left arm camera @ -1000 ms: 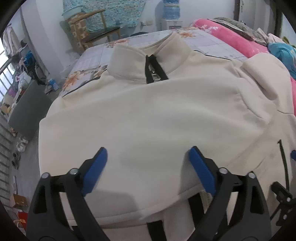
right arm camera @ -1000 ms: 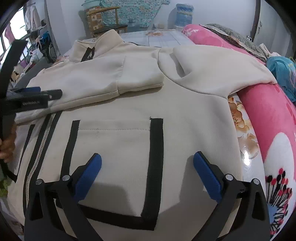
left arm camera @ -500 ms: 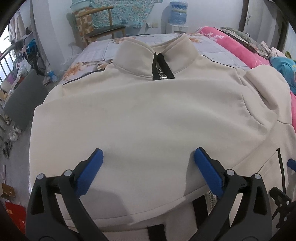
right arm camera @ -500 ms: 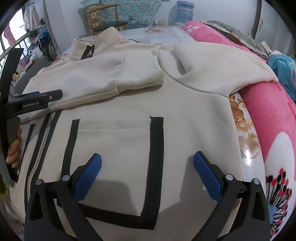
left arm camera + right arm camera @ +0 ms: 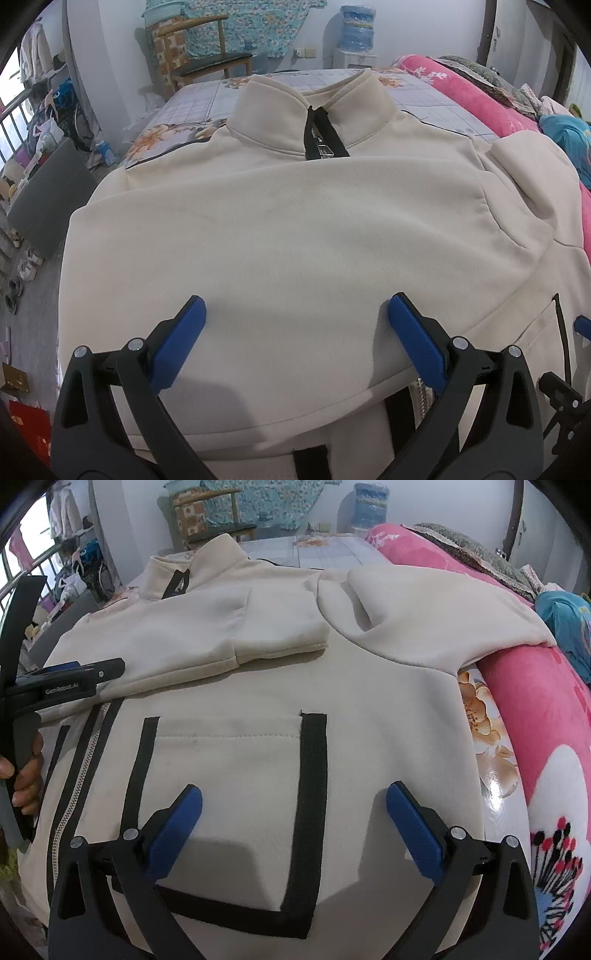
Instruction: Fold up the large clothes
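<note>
A cream zip jacket (image 5: 295,229) with black trim lies front up on the bed, collar (image 5: 314,107) at the far end. Its left sleeve (image 5: 192,642) is folded across the chest; the other sleeve (image 5: 424,613) lies out toward the pink blanket. My left gripper (image 5: 295,317) is open and empty, hovering over the folded sleeve near the hem. My right gripper (image 5: 293,805) is open and empty over the black-edged pocket (image 5: 236,768). The left gripper also shows from the side in the right wrist view (image 5: 66,683).
A pink floral blanket (image 5: 535,720) lies along the bed's right side. A floral sheet (image 5: 177,125) covers the bed. A wooden chair (image 5: 207,59) and a water dispenser (image 5: 354,40) stand by the far wall. Clutter and shoes (image 5: 26,269) lie on the floor at left.
The left gripper has moved and turned so the collar now sits further right and straighter in its view. The right gripper has hardly moved. Both stay open.
</note>
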### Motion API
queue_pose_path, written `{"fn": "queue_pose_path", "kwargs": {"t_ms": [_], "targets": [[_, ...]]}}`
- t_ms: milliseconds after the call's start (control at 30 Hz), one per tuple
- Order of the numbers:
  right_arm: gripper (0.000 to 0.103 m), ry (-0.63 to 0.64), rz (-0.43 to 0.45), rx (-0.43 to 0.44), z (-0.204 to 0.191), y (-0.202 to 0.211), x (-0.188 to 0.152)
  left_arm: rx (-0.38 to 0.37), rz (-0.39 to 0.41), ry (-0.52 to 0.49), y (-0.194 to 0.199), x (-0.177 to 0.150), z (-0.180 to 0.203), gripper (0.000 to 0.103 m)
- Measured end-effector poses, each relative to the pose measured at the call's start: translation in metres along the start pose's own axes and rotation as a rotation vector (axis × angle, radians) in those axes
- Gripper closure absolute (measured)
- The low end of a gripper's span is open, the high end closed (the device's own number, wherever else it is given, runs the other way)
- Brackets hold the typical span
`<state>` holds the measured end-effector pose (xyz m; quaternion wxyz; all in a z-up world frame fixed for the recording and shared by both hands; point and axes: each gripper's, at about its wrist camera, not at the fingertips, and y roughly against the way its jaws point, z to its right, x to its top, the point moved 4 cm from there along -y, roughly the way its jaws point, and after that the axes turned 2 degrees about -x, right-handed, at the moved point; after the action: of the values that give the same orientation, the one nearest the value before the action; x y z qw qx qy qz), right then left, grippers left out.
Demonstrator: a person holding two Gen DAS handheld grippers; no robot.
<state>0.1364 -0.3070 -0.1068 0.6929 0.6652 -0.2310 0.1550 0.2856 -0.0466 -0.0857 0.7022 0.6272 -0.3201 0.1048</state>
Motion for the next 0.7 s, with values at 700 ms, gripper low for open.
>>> {"fn": "queue_pose_path", "kwargs": {"t_ms": [700], "targets": [[0.006, -0.044, -0.026, -0.027, 0.0007, -0.0004, -0.0018, -0.003, 0.003, -0.001, 0.0005, -0.0004, -0.0006, 0.007]]}}
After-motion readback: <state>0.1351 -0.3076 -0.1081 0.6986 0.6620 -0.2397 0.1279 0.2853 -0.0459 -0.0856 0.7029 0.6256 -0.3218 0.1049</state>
